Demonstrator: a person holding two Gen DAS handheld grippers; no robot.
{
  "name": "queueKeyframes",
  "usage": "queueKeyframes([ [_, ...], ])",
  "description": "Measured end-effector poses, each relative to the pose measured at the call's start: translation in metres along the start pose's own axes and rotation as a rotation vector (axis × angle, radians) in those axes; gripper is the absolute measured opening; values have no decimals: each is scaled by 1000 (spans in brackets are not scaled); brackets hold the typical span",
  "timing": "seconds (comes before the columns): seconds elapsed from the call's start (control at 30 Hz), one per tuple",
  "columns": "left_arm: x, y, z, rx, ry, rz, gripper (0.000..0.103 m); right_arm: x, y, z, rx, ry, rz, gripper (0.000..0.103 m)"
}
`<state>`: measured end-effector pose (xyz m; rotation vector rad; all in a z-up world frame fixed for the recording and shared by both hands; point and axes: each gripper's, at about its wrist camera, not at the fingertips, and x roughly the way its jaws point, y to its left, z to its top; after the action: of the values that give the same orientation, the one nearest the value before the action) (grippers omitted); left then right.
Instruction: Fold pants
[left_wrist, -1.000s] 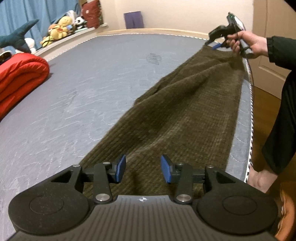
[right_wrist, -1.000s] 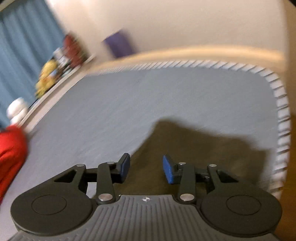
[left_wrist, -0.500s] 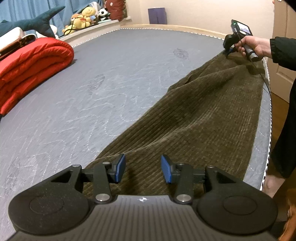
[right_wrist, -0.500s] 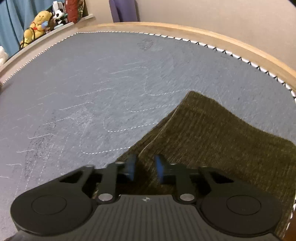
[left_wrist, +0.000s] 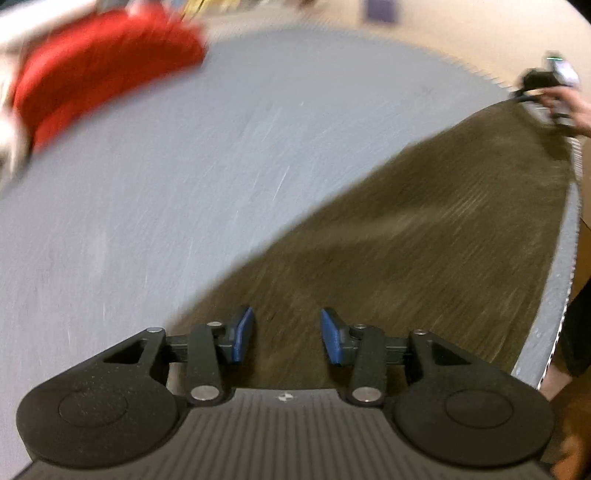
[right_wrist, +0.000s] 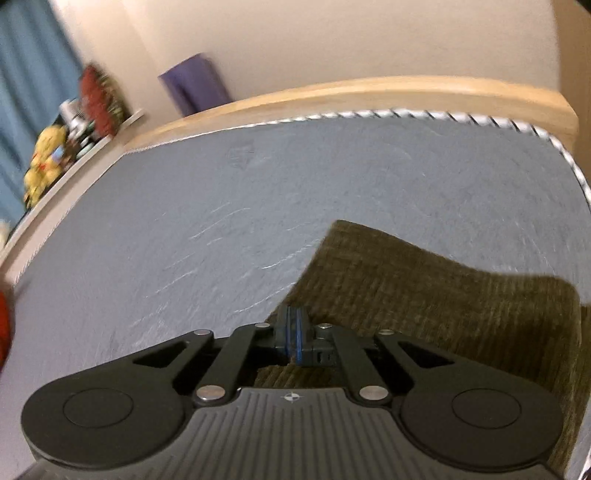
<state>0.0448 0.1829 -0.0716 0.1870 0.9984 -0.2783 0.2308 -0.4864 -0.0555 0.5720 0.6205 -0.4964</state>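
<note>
Pants: one pair of dark olive ribbed corduroy pants, laid out lengthwise on one grey quilted mattress, along its right-hand edge in the left wrist view. Far end of the pants reaches the upper right of that view; near end lies under the left gripper.

Left gripper: two blue pads, apart, with pant fabric visible in the gap between them. Jaws have just been closing; the pads do not yet press on the cloth, so it is released at this moment. View is motion-blurred.

Right gripper: two blue pads brought together, clenched at the pants' edge where the cloth meets the mattress. The fabric lifts and ripples just ahead of the pads, so it reads as grasping the pants. In the left wrist view this gripper sits at the far end of the pants, held by one bare hand with a dark sleeve.

Other items counted: one red folded quilt at the far left of the mattress; one light wooden bed frame rail; one purple box-shaped object against the wall; one yellow plush toy on a side ledge, others there too blurred to count; one blue curtain.
</note>
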Motion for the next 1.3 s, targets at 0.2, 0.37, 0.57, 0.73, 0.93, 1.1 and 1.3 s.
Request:
queueKeyframes([
  [0.2,-11,19,-18,-45,51,31,16,-27,-1,1,-105,2,37,44],
  [0.37,-29,13,-27,-34,33,41,17,-42,-25,1,-141,39,27,45],
  [0.57,-49,7,-38,-30,-62,-112,40,-65,-70,0,-189,46,5,47],
  [0.73,-37,-16,-50,133,96,-15,36,-72,-110,-3,-264,99,-21,49],
  [0.93,-48,-29,-33,147,34,55,40,-84,-153,4,-172,68,-188,58],
  [1.1,-66,-41,-1,42,-128,8,58,-100,-189,13,52,66,-95,58],
  [1.3,-62,-72,31,46,-184,-17,59,-90,-188,-1,107,167,53,60],
])
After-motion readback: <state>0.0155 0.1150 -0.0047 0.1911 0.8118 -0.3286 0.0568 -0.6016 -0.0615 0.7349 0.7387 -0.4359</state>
